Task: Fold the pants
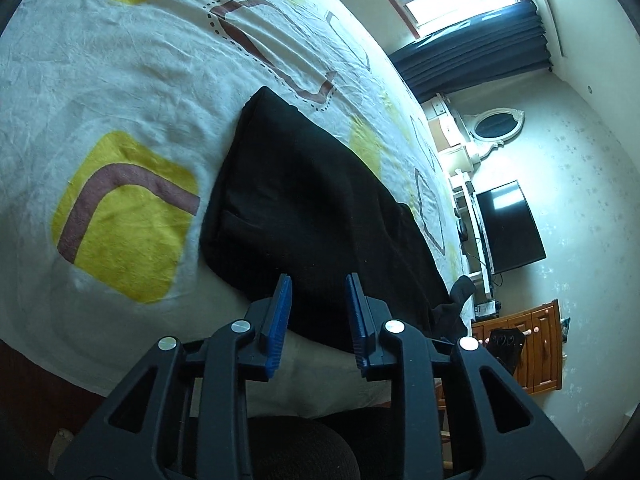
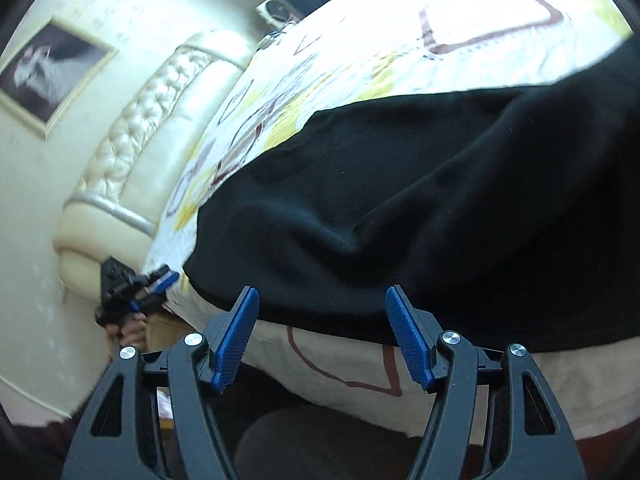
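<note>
Black pants [image 1: 304,200] lie on the bed, folded lengthwise, with one end hanging over the near bed edge. They also fill the right wrist view [image 2: 420,208]. My left gripper [image 1: 319,286] is open and empty, just above the pants' near edge. My right gripper [image 2: 320,300] is open and empty, its blue pads [image 2: 404,328] right at the pants' near hem by the bed edge. The left gripper also shows small at the left of the right wrist view [image 2: 160,280].
The bed sheet [image 1: 120,92] is white with yellow and brown squares. A padded cream headboard [image 2: 132,148] stands at the left. A television [image 1: 508,224], a wooden cabinet [image 1: 536,344] and dark curtains [image 1: 472,48] stand along the far wall.
</note>
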